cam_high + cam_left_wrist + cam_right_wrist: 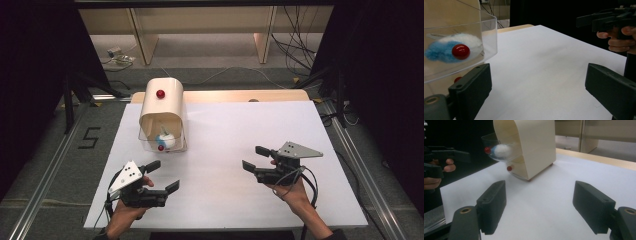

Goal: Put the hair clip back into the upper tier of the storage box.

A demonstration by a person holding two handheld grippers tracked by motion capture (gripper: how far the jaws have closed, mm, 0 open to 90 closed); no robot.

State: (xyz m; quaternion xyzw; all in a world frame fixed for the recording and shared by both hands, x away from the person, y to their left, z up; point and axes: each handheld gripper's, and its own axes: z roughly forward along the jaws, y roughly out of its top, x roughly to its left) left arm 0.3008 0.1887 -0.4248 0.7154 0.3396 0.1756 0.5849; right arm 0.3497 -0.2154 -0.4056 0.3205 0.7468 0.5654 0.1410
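- High view: both hands sit near the table's (225,125) front edge. Left gripper (161,176) is toward the front-left corner, right gripper (254,158) toward the front-right, well apart from each other.
- Left gripper: jaws spread wide and grasping nothing, pointing across the table toward the right side. The hand wraps the grip from below, forearm coming in over the front edge.
- Right gripper: jaws likewise parted and empty, pointing left toward the cabinet. Wrist is roughly level, cable trailing back off the front edge.
- Target: clear drawer (162,142) pulled out of the cream mini cabinet (162,107) near the table's left edge, toward the back. A blue-and-white fluffy ball (165,139) lies inside it. The drawer front carries a red knob (161,147).
- Left gripper view: drawer wall (461,47) sits just beside the near jaw, close but apart as far as I can tell.
- Risk 1: the left jaw swings in and clips the drawer's clear wall, so the light cabinet slides or tips on the smooth sheet.
- Risk 2: the ball is soft, so a shallow pinch probably slips off the fluff.
- Risk 3: pushing the knob off-axis likely jams the drawer or shoves the cabinet back, unless the other gripper braces it.
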